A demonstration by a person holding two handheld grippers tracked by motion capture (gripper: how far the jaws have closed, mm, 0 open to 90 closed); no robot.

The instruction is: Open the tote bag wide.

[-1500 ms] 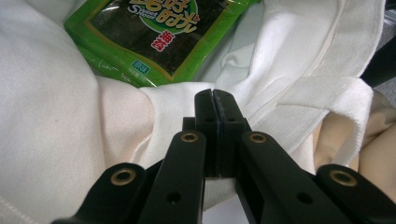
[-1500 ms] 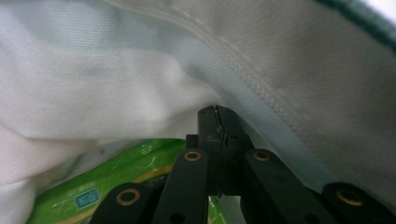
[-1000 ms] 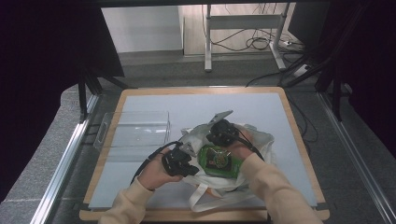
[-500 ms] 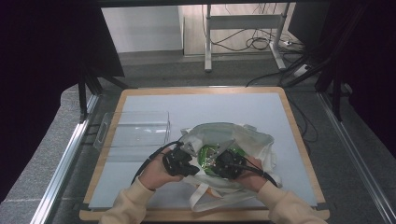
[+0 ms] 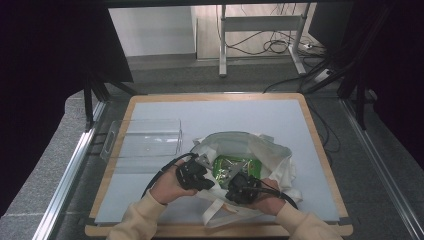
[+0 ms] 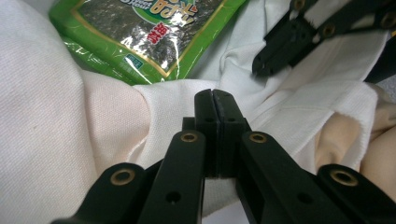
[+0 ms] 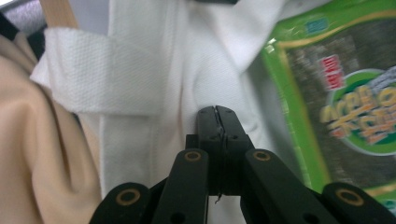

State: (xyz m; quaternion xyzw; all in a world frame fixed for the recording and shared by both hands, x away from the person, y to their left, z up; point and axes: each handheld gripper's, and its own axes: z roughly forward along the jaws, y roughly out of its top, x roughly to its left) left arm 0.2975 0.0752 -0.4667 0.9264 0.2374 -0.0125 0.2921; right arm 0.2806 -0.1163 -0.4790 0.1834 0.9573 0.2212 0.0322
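Since a second ago the right gripper (image 5: 235,176) has dropped to the white cloth tote bag's (image 5: 277,165) near rim, beside the left gripper (image 5: 201,161). Both jaws pinch that rim near the surface's near edge. Next, probably spread it around the green seaweed packet (image 5: 235,166).

Green packet (image 6: 149,32): top cut off by the left gripper view's edge; its lower part sits inside the white bag (image 5: 270,155).
Packet print: blurred in the right gripper view (unreadable).
Bag handle (image 7: 102,79): runs behind a beige sleeve (image 7: 42,154).
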